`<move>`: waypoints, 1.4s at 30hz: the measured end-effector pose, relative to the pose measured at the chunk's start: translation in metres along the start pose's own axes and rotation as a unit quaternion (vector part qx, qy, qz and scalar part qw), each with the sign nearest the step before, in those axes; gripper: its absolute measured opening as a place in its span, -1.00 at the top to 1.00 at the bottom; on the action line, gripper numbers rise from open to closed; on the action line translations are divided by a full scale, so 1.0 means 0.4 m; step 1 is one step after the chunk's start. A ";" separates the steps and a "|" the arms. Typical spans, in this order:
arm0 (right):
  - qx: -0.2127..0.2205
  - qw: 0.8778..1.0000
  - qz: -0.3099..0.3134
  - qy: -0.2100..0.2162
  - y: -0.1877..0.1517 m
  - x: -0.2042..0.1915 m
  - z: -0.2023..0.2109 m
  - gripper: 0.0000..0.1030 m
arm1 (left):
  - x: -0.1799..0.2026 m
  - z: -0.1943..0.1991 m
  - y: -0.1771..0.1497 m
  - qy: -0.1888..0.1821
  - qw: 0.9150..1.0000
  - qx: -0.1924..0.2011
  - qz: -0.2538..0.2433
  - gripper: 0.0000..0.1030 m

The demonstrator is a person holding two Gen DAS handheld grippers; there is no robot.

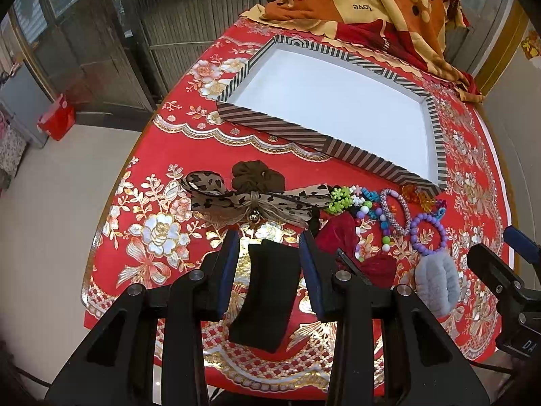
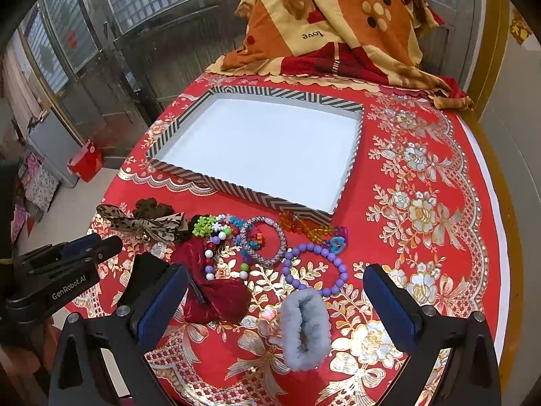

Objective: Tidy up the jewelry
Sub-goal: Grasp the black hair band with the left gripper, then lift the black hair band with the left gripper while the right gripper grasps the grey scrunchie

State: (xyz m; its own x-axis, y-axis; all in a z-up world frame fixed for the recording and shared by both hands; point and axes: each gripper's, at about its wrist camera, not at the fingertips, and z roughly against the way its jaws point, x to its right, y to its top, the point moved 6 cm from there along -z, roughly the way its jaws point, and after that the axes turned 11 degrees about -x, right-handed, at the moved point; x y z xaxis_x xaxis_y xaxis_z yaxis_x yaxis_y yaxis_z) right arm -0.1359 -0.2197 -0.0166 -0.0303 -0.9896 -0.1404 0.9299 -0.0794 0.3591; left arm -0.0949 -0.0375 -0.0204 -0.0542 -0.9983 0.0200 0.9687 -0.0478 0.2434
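Left wrist view: my left gripper (image 1: 267, 240) has its jaws half apart around the black band (image 1: 262, 291), which hangs between the pads. I can't tell if they actually pinch it. To do this well, carry it toward 12 o'clock and let go only once over the striped tray (image 1: 270, 125); the tray's floor is bare.

Right wrist view: my right gripper (image 2: 275, 291) is wide apart, holding nothing. The grey fluffy scrunchie (image 2: 306, 328) lies between the pads, toward 6 o'clock, the purple bead bracelet (image 2: 314, 269) at 12, the tray beyond.
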 end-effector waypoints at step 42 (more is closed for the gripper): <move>-0.073 0.997 0.005 0.034 -0.148 0.112 -0.101 -0.99 | -0.024 -0.117 -0.112 -0.087 0.991 -0.105 -0.003 -0.06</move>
State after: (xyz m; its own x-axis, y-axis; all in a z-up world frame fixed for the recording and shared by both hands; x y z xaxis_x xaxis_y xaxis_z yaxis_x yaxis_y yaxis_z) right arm -0.1776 -0.2545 -0.0814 -0.0003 -0.9796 -0.2011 0.9736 -0.0461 0.2234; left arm -0.1265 -0.0273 -0.0767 -0.0841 -0.9779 0.1913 0.9962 -0.0784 0.0370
